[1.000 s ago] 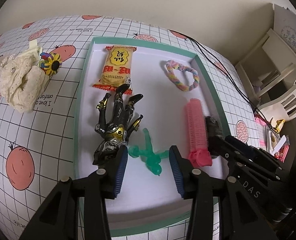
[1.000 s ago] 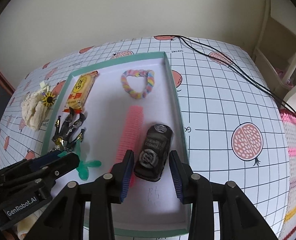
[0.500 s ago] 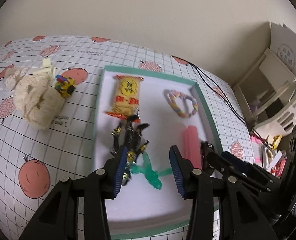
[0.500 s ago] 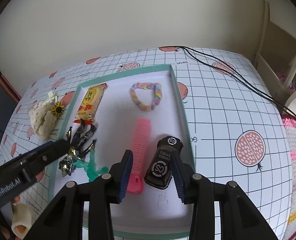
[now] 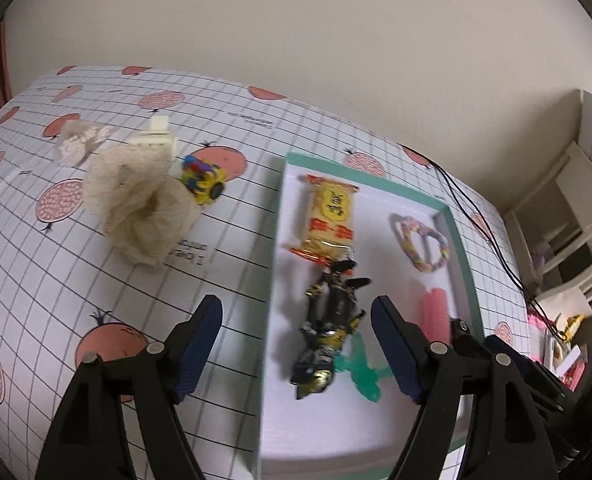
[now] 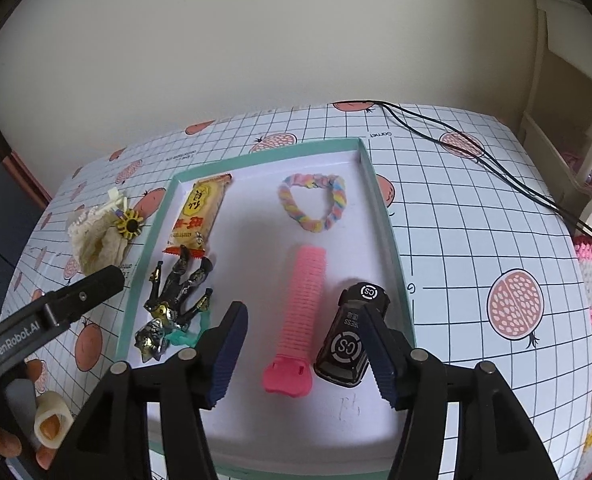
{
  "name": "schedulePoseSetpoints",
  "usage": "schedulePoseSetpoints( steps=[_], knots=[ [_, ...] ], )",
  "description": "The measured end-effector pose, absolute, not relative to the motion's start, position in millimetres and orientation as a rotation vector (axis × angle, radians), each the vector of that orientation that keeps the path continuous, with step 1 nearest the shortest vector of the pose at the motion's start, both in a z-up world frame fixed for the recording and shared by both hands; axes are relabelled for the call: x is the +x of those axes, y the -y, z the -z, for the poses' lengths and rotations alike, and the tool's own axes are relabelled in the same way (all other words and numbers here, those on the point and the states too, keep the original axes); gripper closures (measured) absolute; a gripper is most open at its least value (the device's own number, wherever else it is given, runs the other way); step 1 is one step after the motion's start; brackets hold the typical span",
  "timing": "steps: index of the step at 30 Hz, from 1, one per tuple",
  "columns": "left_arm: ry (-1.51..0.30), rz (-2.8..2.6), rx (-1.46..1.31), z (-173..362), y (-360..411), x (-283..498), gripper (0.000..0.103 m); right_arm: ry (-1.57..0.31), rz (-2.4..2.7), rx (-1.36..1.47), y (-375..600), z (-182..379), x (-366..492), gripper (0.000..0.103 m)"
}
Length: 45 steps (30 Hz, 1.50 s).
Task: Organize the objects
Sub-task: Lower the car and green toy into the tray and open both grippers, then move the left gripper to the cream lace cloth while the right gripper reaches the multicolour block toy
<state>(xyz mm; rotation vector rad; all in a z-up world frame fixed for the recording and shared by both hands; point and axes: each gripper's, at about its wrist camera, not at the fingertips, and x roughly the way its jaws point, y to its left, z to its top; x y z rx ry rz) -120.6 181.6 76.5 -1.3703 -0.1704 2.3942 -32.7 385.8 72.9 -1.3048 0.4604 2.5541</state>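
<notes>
A grid-patterned cloth printed with pomegranates (image 6: 515, 305) covers the surface. Two thin black cables (image 6: 492, 164) run across its far right corner toward the right edge. Past that edge stand pale shelves (image 6: 568, 92), with a plain cream wall (image 6: 256, 40) behind.

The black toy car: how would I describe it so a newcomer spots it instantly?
Find the teal-rimmed white tray on the pomegranate-print tablecloth. In its near right corner, beside the pink ribbed hair roller, lies the black toy car. It alone is black with white circled "CS" marks.
</notes>
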Motion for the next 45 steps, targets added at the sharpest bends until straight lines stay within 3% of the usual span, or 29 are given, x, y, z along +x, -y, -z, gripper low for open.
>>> schedulePoseSetpoints(
  steps=[3, 6, 8, 10, 15, 45],
  knots=[
    [0.179, -2.419, -1.368, -76, -176, -123, 0.015, -0.459, -2.554, -1.307, -385, -72, -34, 0.035],
    [0.183, -2.443, -1.359, -77, -171, -125, 0.014, -0.461, -2.562, -1.305, -384, -72, -35, 0.027],
    [0.18, -2.454, -1.355, -77, -169, -125, 0.0, -0.44, -2.569, -1.3, -382, -73, -36, 0.015],
    [0.181, -2.465, -1.345, -78, -166, -126, 0.0, -0.437, -2.575, -1.294, -380, -73, -36, 0.007],
    [0.178, -2.476, -1.333, -81, -159, -127, 0.0, -0.442, -2.577, -1.279, -379, -75, -36, 0.0],
    [0.243, -2.561, -1.329, -89, -89, -151, 0.0, -0.4, -2.624, -1.226, -348, -88, -54, 0.0]
  ],
)
